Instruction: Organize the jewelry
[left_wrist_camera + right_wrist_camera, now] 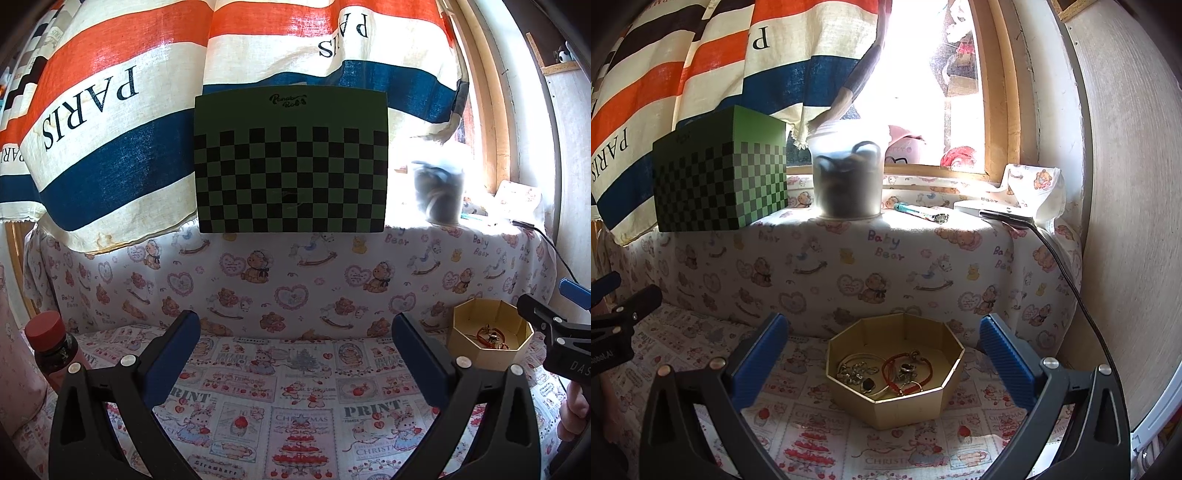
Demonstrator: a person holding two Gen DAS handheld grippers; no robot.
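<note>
A gold octagonal box (897, 402) sits open on the printed cloth, straight ahead of my right gripper (884, 328). It holds a red cord bracelet (905, 380), silver chains and a ring. It also shows at the right of the left wrist view (487, 350). My right gripper is open and empty, its jaws wide on either side of the box, a little short of it. My left gripper (295, 325) is open and empty over the bare cloth, left of the box. The right gripper appears at the right edge of the left wrist view (546, 314).
A green checkered box (291, 162) stands on the raised ledge behind. A frosted jar (847, 177), a lighter (916, 210) and a cabled white device (997, 212) are on the ledge by the window. A red-capped bottle (51, 347) stands at left.
</note>
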